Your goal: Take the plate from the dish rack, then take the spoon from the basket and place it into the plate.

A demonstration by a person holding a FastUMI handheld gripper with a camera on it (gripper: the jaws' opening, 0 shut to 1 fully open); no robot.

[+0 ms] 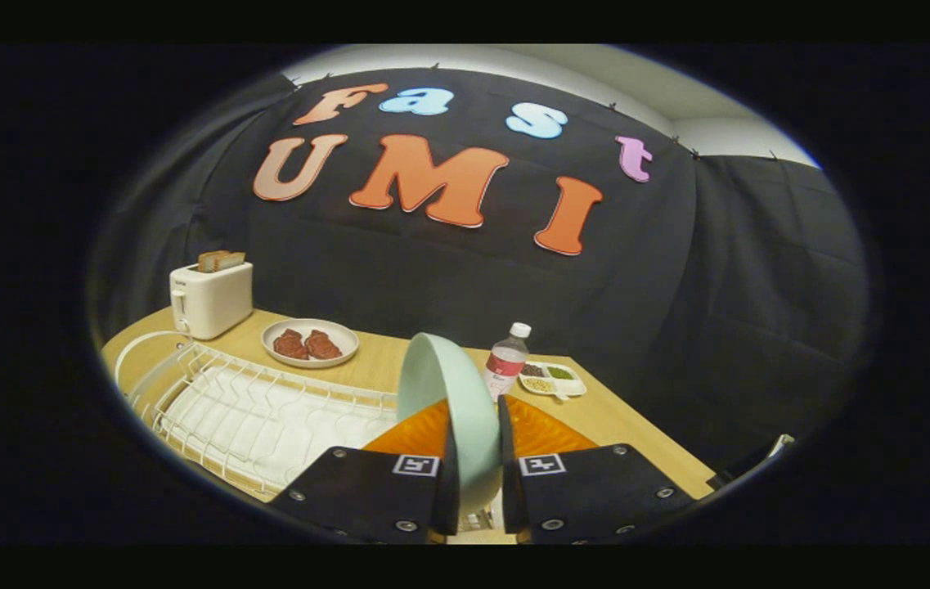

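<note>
A pale green plate stands on edge between my two fingers, which press on its rim from both sides. My gripper is shut on it and holds it above the table. The white wire dish rack lies to the left of the fingers, its slots bare. Just behind the fingers, under the plate, shows an orange basket; what it holds is hidden by the plate and the fingers.
On the wooden table beyond the rack sit a white toaster with bread, a dish with two pieces of meat, a small water bottle and a divided snack tray.
</note>
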